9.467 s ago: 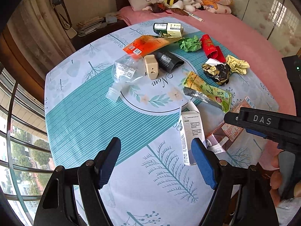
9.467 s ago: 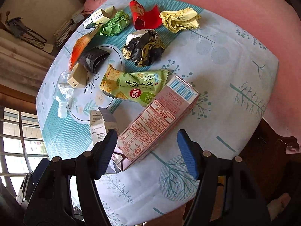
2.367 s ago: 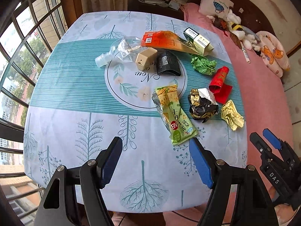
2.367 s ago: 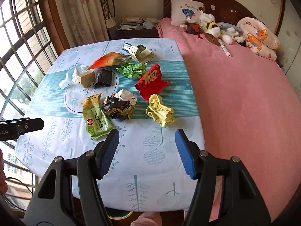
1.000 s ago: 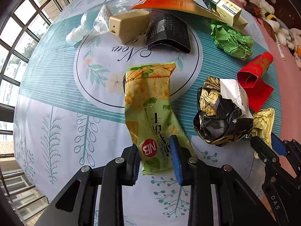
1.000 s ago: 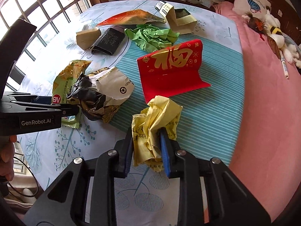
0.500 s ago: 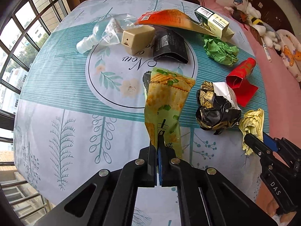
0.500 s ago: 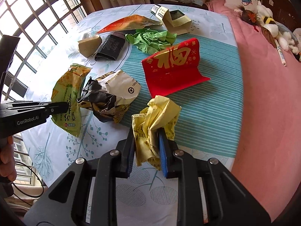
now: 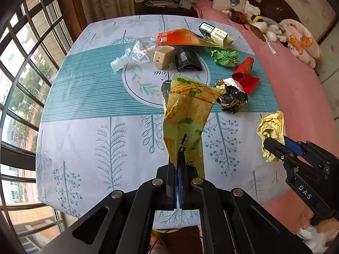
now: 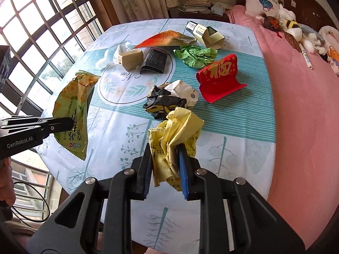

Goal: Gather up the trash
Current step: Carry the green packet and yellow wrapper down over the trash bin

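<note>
My left gripper [image 9: 179, 165] is shut on the lower end of a green cracker wrapper [image 9: 187, 114], which hangs lifted above the tablecloth; the same wrapper [image 10: 74, 103] shows at the left of the right wrist view, pinched by the left gripper [image 10: 71, 123]. My right gripper [image 10: 165, 152] is shut on a crumpled yellow paper [image 10: 175, 131], raised off the table. That yellow paper [image 9: 271, 129] and the right gripper [image 9: 273, 146] appear at the right edge of the left wrist view.
On the table [image 9: 84, 105] lie a black-and-gold crumpled wrapper [image 10: 167, 101], a red folded envelope [image 10: 218, 74], green crumpled paper [image 10: 195, 56], a black pouch [image 10: 154, 62], a beige box [image 10: 130, 58], an orange packet [image 10: 165, 38], a clear bottle [image 9: 131, 53] and a carton [image 10: 208, 33]. A pink bed [image 10: 296, 95] borders the right.
The left gripper shut on the green wrapper and lifted it off the table. The right gripper rose with the yellow paper. Both views pulled back from the table.
</note>
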Available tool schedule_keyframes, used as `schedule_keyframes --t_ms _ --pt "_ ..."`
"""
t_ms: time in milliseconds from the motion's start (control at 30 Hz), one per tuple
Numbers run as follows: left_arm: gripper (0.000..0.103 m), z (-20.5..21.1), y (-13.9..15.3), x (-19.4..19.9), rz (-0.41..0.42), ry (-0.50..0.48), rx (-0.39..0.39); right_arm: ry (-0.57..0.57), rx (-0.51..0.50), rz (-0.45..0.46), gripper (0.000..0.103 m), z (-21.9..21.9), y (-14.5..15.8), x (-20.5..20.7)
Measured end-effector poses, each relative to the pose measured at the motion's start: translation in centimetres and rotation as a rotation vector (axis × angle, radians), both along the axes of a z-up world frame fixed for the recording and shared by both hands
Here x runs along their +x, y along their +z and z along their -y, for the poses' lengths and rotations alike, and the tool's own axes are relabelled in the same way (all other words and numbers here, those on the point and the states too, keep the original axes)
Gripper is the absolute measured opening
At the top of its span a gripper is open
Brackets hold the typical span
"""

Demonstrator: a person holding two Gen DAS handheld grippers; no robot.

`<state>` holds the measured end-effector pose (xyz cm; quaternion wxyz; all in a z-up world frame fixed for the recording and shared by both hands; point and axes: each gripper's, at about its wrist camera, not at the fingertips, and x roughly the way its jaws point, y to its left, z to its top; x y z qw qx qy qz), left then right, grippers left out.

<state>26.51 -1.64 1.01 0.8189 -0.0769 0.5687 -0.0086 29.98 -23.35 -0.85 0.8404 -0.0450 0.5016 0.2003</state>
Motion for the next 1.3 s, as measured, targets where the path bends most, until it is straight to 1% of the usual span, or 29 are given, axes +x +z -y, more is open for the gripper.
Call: schedule_keyframes --t_ms 133,267,433,600,733,867,1000,1133,1300 --pt "0.001 -1.9 1.6 -4.3 0.041 -0.08 0.006 -0.089 0.05 0.013 0.019 -1.8 1.2 -4.8" --pt "0.001 -4.0 2.0 -9.0 0.067 -0.137 -0.015 -0.117 0.063 0.021 0.019 -4.6 1.6 -10.0" --pt "0.001 -5.3 0.5 -14.3 0.042 -0.202 -0.049 -0.136 0.054 0.028 0.019 -7.6 1.0 -16.1" --pt "0.001 -5.6 -1.9 -18.5 -0.015 -0.241 -0.07 -0.154 0.031 -0.017 0.019 -9.5 -0.2 -21.3" --pt "0.001 -5.6 -3.9 -21.1 -0.055 -0.261 -0.073 -0.156 0.011 -0.061 0.019 -10.1 -1.6 -24.2" --pt "0.001 -5.2 -6.6 -23.7 -0.103 -0.295 -0.077 -0.178 0.003 -0.136 0.019 -10.1 -4.6 -26.2" --pt "0.001 -4.5 -10.5 -25.7 -0.166 -0.323 -0.081 -0.209 -0.005 -0.218 0.019 -10.0 -8.8 -27.9" --pt "0.001 -3.6 -15.6 -26.9 -0.22 -0.339 -0.076 -0.247 0.0 -0.291 0.019 -9.7 -13.5 -29.2" --pt "0.001 -2.5 -23.3 -27.2 -0.277 -0.315 -0.081 -0.289 0.0 -0.357 0.02 -9.2 -20.4 -30.2"
